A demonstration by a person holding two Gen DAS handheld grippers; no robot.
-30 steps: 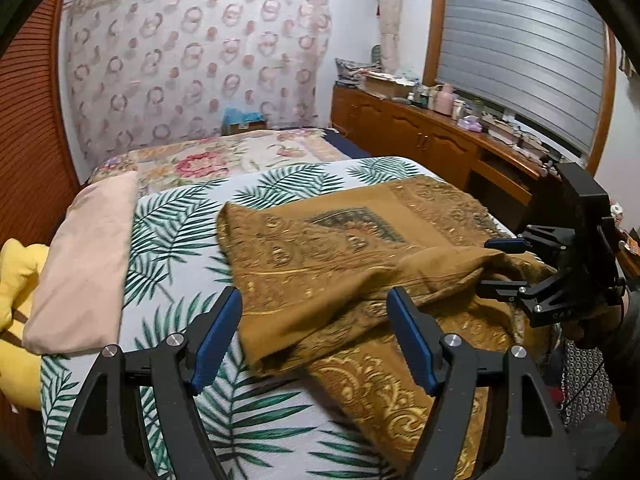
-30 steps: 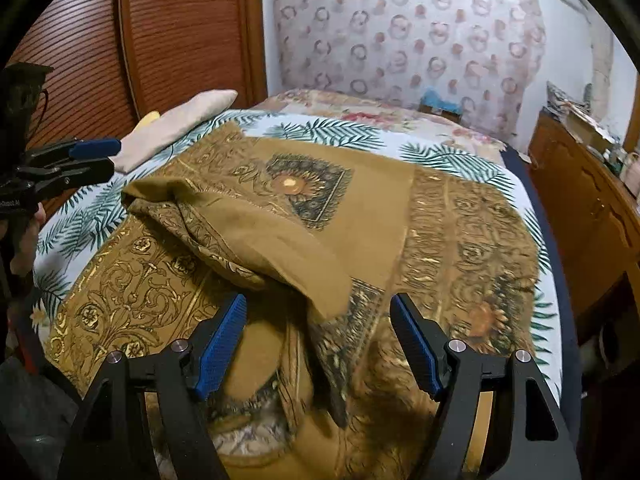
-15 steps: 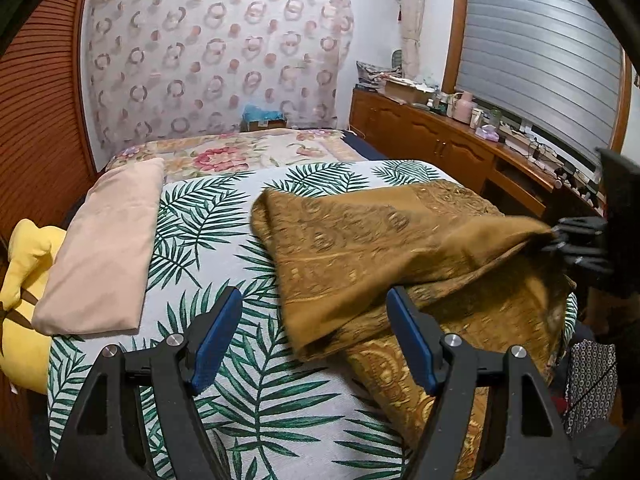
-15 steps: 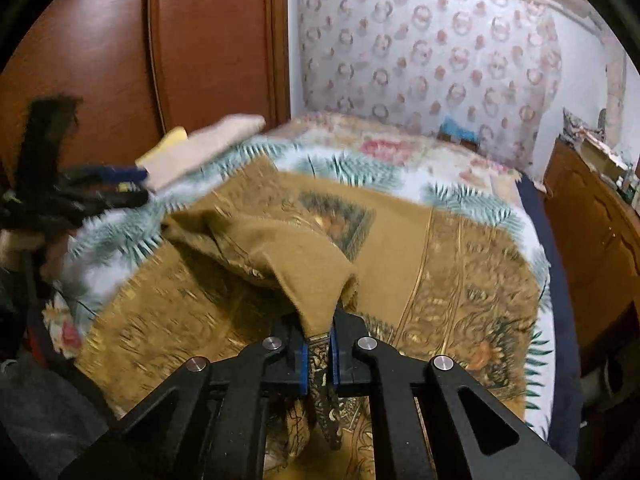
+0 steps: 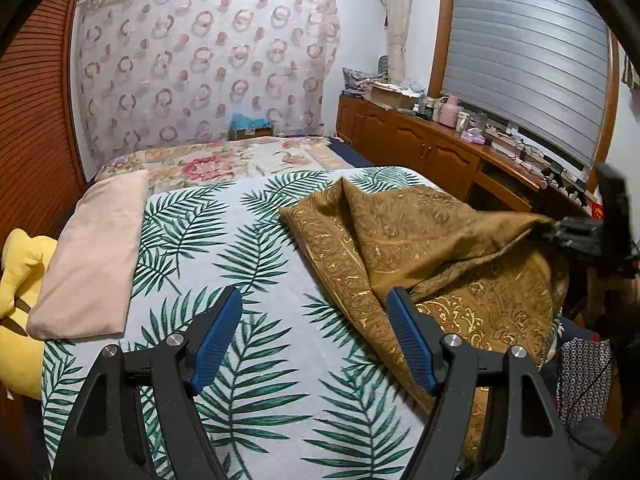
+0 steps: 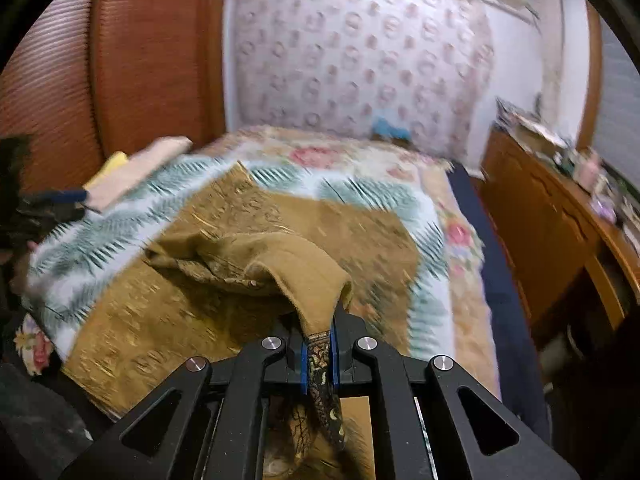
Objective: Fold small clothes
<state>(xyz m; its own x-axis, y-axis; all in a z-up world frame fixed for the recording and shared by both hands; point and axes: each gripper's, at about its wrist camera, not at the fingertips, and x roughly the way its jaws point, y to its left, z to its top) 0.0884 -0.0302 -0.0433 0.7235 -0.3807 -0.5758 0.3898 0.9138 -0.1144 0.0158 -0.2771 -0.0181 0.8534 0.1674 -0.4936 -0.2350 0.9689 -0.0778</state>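
Note:
A mustard-brown patterned cloth [image 5: 432,248] lies bunched on the right side of the bed, on a palm-leaf sheet [image 5: 240,248]. My left gripper [image 5: 314,340] is open and empty, hovering over the sheet just left of the cloth's near edge. My right gripper [image 6: 319,354] is shut on a corner of the cloth [image 6: 280,264] and holds it lifted above the rest. It also shows at the right edge of the left wrist view [image 5: 584,236], with the cloth drawn up to it. The right wrist view is blurred by motion.
A pink pillow [image 5: 92,256] and a yellow cushion [image 5: 16,280] lie along the bed's left side. A wooden cabinet [image 5: 432,148] with clutter runs along the right under a shuttered window. A wooden wardrobe [image 6: 120,60] stands on the left.
My right gripper closed on the cloth's corner and pulled it up and to the right. The cloth has slid right, baring more leaf sheet. My left gripper stayed open.

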